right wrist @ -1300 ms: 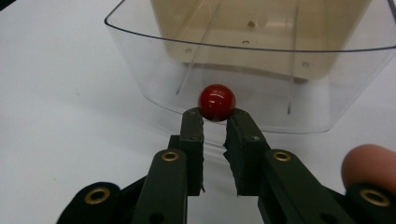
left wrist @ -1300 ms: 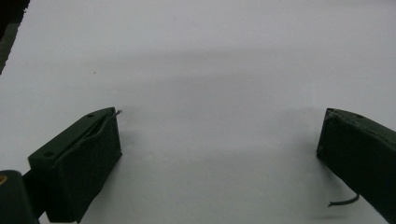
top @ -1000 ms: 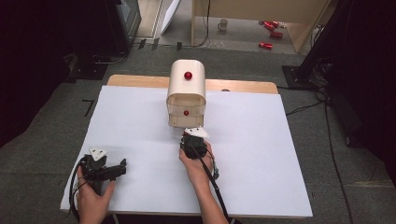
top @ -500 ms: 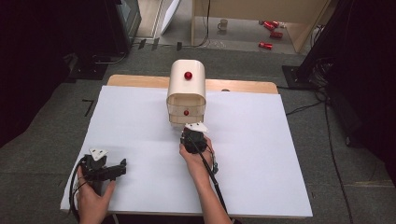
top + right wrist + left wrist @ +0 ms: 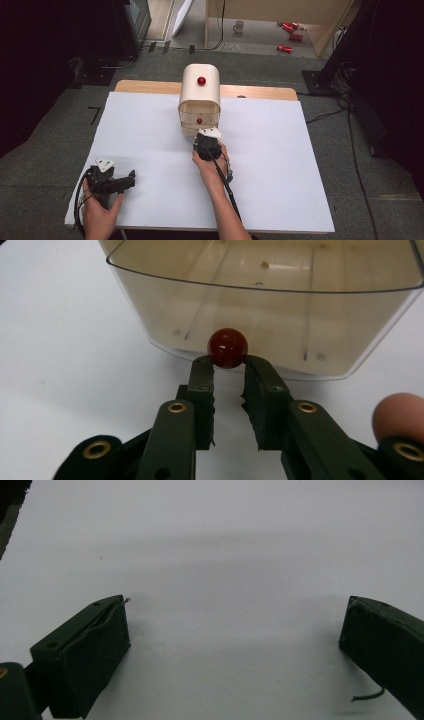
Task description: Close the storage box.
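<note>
A small cream drawer cabinet [image 5: 200, 95] stands at the back middle of the white table [image 5: 300, 165], with a red knob on its top [image 5: 201, 80] and another on its front [image 5: 199, 120]. My right gripper [image 5: 205, 137] is right at the cabinet's base. In the right gripper view its jaws [image 5: 229, 365] pinch the red knob [image 5: 227, 345] of a clear drawer [image 5: 300, 315], which sticks out with its open top showing. My left gripper [image 5: 131, 179] rests at the front left, jaws wide apart over bare table [image 5: 235, 630].
A wooden table edge [image 5: 260, 91] shows behind the white sheet. On the floor beyond are a mug [image 5: 239, 25] and red cans [image 5: 285, 48]. Dark equipment stands at both sides. A fingertip [image 5: 397, 415] shows beside my right gripper.
My right gripper has moved a little forward, toward the cabinet. The left gripper has stayed where it was.
</note>
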Demonstrator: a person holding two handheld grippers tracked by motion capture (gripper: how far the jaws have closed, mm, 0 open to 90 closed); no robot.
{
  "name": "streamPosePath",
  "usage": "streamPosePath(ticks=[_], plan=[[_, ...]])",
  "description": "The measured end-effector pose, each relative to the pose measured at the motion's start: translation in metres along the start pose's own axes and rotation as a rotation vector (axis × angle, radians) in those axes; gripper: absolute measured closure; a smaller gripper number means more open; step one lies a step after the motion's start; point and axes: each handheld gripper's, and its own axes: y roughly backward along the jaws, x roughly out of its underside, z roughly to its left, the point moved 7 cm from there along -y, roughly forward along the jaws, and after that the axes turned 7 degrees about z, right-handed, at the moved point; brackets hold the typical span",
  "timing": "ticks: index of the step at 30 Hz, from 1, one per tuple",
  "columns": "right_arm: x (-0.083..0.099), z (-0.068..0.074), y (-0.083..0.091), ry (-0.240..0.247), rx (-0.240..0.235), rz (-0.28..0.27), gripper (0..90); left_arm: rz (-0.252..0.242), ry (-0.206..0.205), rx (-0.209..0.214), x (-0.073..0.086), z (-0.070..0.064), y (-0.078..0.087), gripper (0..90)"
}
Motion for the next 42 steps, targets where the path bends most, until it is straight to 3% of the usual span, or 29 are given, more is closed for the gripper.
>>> streamPosePath(ticks=[10, 12, 17, 20, 24, 32, 42], plan=[[0.000, -0.003, -0.001, 0.001, -0.011, 0.012, 72.9, 0.000, 0.000, 0.000, 0.000, 0.000, 0.000, 0.0], [0.000, -0.003, -0.001, 0.001, -0.024, 0.011, 68.3, 0.000, 0.000, 0.000, 0.000, 0.000, 0.000, 0.0], [0.001, 0.001, 0.001, 0.030, -0.091, 0.030, 40.1, 0.000, 0.000, 0.000, 0.000, 0.000, 0.000, 0.0], [0.003, 0.000, 0.006, 0.052, -0.090, 0.039, 16.0, 0.000, 0.000, 0.000, 0.000, 0.000, 0.000, 0.0], [0.007, -0.007, 0.014, 0.074, -0.098, 0.053, 0.0, 0.000, -0.002, 0.000, 0.000, 0.000, 0.000, 0.0], [0.014, -0.028, 0.035, 0.089, -0.086, 0.044, 0.0, -0.001, -0.002, -0.001, 0.000, 0.000, 0.000, 0.0], [0.031, -0.066, 0.060, 0.075, -0.049, 0.047, 0.0, -0.001, 0.000, 0.000, 0.000, 0.000, 0.000, 0.0]])
